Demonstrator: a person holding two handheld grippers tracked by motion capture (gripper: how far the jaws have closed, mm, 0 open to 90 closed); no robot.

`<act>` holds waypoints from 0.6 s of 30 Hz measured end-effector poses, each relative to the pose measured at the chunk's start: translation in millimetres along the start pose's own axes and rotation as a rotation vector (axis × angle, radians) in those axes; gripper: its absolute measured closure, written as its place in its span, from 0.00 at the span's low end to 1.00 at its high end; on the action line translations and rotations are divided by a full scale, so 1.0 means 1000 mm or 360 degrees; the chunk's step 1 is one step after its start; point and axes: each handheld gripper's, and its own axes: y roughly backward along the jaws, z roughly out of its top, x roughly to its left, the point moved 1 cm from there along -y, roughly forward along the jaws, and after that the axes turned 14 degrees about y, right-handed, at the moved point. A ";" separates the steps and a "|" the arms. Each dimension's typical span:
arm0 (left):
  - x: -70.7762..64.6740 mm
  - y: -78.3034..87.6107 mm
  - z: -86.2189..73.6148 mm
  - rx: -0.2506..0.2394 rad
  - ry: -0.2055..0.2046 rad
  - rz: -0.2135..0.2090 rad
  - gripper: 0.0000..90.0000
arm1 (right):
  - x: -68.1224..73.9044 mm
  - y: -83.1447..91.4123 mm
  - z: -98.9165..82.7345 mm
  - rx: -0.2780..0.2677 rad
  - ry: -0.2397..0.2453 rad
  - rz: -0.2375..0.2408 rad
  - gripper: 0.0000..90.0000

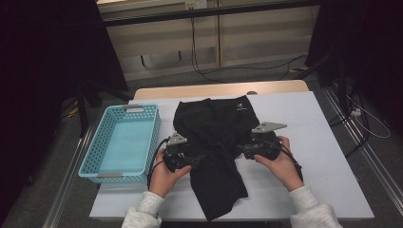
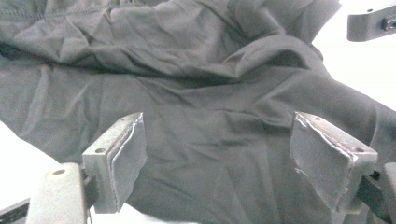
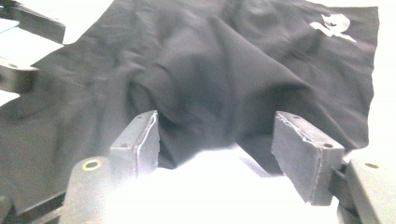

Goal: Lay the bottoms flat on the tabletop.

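A white worktop [image 1: 328, 156] stands on a grey floor before dark curtains. A crumpled black garment [image 1: 216, 152] with a small white logo lies mid-worktop, between the left gripper [image 1: 190, 160] and right gripper [image 1: 243, 150], both jaws open, pads clear of the cloth. A turquoise basket [image 1: 95, 151] sits left.

- One black garment [image 1: 216, 152] at the frame's centre
- One turquoise basket [image 1: 95, 156], left of centre
- Two grippers: left gripper [image 1: 196, 158], right gripper [image 1: 241, 149]
- One counter [image 1: 313, 142]

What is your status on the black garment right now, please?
Left gripper open, right gripper open, both at black garment. Garment crumpled on table. Basket left, nothing blocking.
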 end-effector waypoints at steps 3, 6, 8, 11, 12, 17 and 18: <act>-0.001 -0.001 0.001 0.0003 -0.0005 -0.0001 0.22 | -0.005 -0.002 -0.010 -0.0003 -0.0057 -0.0019 0.37; -0.001 -0.003 0.000 0.0008 0.0000 -0.0008 0.22 | -0.002 -0.013 -0.013 0.0138 -0.0019 -0.0019 0.46; 0.000 -0.003 -0.001 0.0017 0.0003 -0.0001 0.22 | 0.001 -0.022 -0.012 0.0149 -0.0019 -0.0003 0.48; 0.001 -0.001 -0.001 0.0013 0.0000 0.0010 0.22 | 0.005 -0.040 -0.009 0.0162 -0.0017 0.0006 0.51; 0.001 0.000 -0.001 0.0004 0.0008 0.0007 0.22 | 0.007 -0.044 -0.008 0.0159 -0.0026 0.0002 0.52; 0.001 0.001 -0.002 0.0000 0.0007 0.0002 0.22 | 0.009 -0.050 -0.002 0.0111 -0.0009 0.0008 0.92; 0.002 0.001 -0.003 0.0007 0.0005 0.0004 0.22 | 0.009 -0.050 -0.002 0.0110 -0.0011 0.0007 0.94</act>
